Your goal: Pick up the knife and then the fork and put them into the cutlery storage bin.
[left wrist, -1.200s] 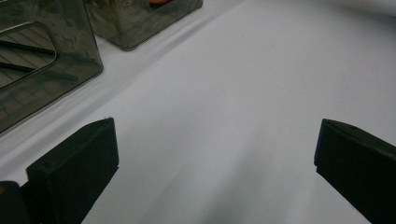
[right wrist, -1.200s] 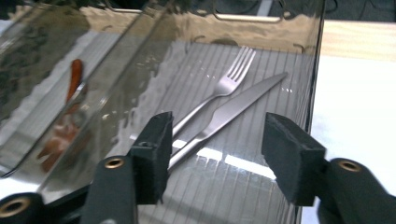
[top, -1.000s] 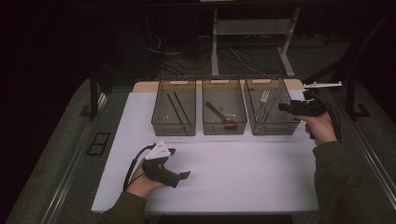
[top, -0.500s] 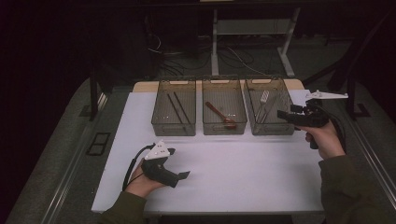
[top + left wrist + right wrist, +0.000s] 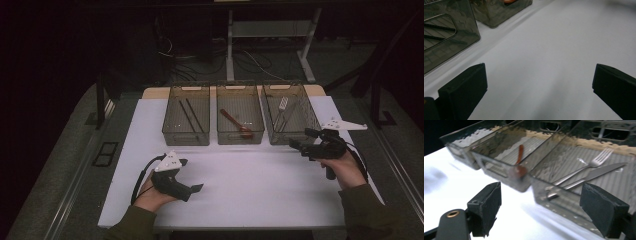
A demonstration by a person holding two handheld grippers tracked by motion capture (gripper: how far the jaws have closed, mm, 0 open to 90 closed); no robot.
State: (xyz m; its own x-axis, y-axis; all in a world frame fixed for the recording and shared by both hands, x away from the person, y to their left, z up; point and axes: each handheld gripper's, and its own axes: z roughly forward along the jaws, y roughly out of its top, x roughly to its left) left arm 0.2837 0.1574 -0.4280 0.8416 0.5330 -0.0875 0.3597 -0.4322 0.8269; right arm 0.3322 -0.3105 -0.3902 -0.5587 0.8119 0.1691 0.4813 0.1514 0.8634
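White tabletop (image 5: 250, 185) spans the lower half of the high view, where the left gripper (image 5: 192, 188) rests at lower left, jaws spread wide over bare surface. At right the right gripper (image 5: 298, 142), jaws just opening with nothing between them, hangs just before the right bin (image 5: 291, 136). Its own view shows what the high view blurs: a fork (image 5: 589, 166) and knife (image 5: 599, 173) inside, a red spoon (image 5: 519, 155) in the middle bin (image 5: 499, 167). Dark sticks (image 5: 189, 115) lie in the left bin (image 5: 186, 137); no writing is legible
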